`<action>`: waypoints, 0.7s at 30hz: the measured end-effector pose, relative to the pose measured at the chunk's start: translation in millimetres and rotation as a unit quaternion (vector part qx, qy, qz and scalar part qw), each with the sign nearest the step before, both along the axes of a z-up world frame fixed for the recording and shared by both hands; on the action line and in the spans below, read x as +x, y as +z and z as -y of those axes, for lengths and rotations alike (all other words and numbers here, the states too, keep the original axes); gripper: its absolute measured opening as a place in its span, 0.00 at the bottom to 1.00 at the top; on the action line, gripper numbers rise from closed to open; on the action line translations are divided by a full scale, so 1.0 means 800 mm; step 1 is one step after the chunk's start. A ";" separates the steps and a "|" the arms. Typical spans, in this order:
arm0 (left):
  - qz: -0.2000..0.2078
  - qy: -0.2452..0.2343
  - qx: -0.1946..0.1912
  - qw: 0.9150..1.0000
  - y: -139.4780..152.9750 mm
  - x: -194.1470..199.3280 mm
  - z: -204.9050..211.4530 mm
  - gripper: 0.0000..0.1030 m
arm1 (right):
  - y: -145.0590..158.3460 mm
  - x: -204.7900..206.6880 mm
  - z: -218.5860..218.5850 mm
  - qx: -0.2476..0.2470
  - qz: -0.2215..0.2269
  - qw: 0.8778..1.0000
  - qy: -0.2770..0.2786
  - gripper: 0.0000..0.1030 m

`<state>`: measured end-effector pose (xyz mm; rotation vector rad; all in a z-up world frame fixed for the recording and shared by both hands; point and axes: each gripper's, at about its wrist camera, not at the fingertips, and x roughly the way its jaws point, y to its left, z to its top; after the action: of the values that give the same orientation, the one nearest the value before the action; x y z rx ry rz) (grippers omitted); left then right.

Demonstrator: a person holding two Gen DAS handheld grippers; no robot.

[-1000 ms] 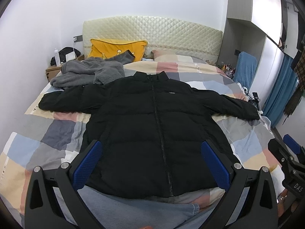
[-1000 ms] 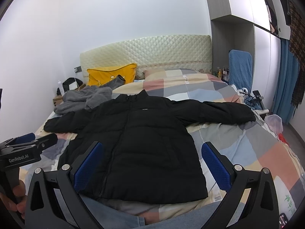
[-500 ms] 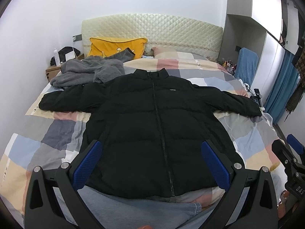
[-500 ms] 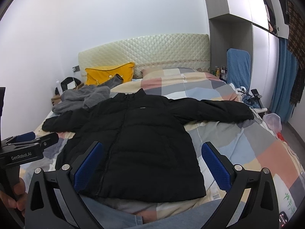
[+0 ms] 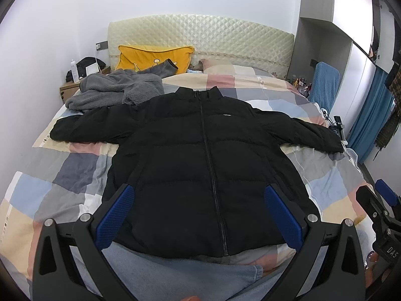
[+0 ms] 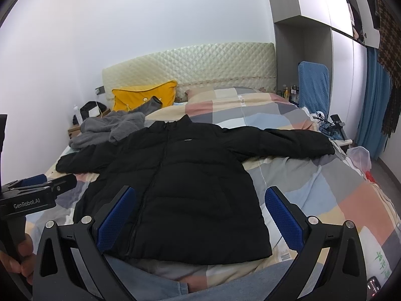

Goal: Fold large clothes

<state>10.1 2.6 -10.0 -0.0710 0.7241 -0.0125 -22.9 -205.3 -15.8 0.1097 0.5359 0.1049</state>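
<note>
One black puffer jacket (image 5: 200, 165) lies flat, front up and zipped, on the checked bedspread (image 5: 57, 173), collar toward 12 o'clock, its two sleeves stretched out toward 9 and 3 o'clock. One grey fleece garment (image 5: 115, 89) is heaped at 10 o'clock, touching the jacket's shoulder, with one yellow pillow (image 5: 153, 56) behind it. The left gripper (image 5: 200, 215) and right gripper (image 6: 200, 215) both hover near the hem at 6 o'clock, jaws spread wide, holding nothing.

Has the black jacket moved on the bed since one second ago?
No. The black jacket lies spread flat, its left sleeve end on the same pale patch of the checked quilt, its collar below the yellow pillow. Only the cameras shifted slightly.
</note>
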 end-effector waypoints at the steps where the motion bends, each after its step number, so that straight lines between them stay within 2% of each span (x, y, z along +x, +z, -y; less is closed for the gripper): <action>1: 0.000 0.000 0.000 1.000 0.000 0.000 0.000 1.00 | 0.001 0.001 -0.001 0.000 0.000 1.000 0.000 1.00; 16: -0.008 0.009 -0.002 1.000 -0.011 0.000 -0.008 1.00 | -0.002 0.004 0.000 0.003 -0.002 1.000 0.005 1.00; 21: -0.009 0.005 -0.002 1.000 -0.002 -0.002 0.000 1.00 | -0.002 0.006 -0.001 0.003 -0.003 1.000 0.005 1.00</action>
<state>8.6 2.7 -11.9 -0.0788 0.7421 -0.0045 -17.7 -204.6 -17.8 0.1127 0.5416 0.1165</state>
